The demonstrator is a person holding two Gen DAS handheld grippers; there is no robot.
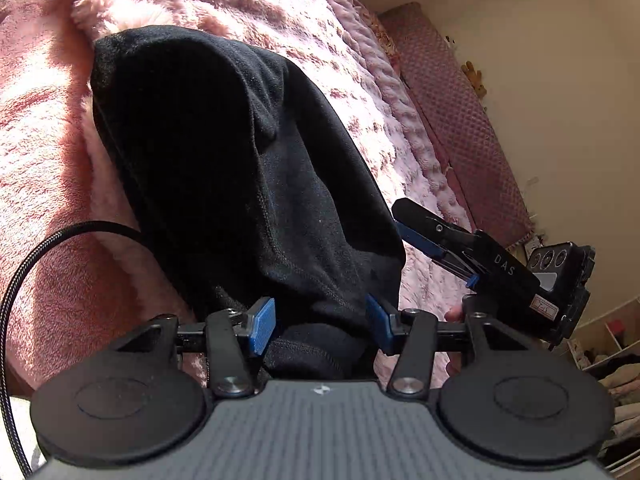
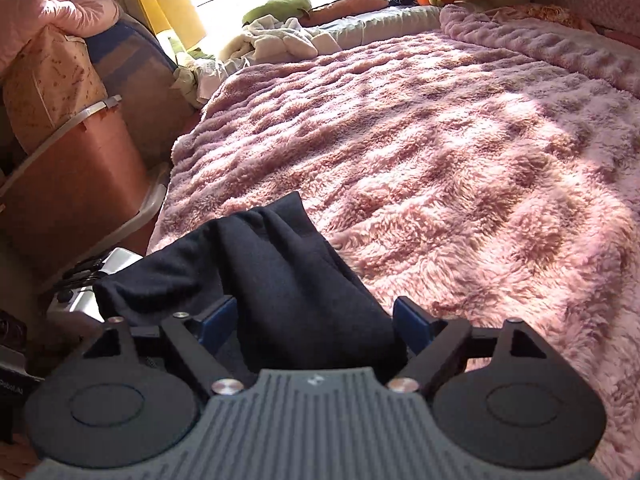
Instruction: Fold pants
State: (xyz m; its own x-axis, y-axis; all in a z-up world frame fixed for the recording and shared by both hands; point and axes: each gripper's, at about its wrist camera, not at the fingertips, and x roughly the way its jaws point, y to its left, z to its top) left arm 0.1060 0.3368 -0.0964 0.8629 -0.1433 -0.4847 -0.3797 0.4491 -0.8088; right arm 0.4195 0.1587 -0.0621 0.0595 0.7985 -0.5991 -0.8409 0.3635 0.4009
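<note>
The black pants [image 1: 224, 168] lie bunched on the pink fluffy blanket [image 1: 248, 4] of the bed. In the left wrist view my left gripper [image 1: 322, 322] has its blue pads either side of a thick fold of the pants and holds it. My right gripper [image 1: 424, 236] shows to the right in that view, its jaws closed at the pants' edge. In the right wrist view the right gripper [image 2: 316, 320] has the pants [image 2: 280, 272] bunched between its fingers, hanging over the bed's left edge.
A pink quilted headboard pad [image 1: 460, 120] runs along the wall. In the right wrist view a brown storage box [image 2: 68, 184] with cushions on it stands left of the bed. A heap of pale laundry [image 2: 280, 40] lies at the window.
</note>
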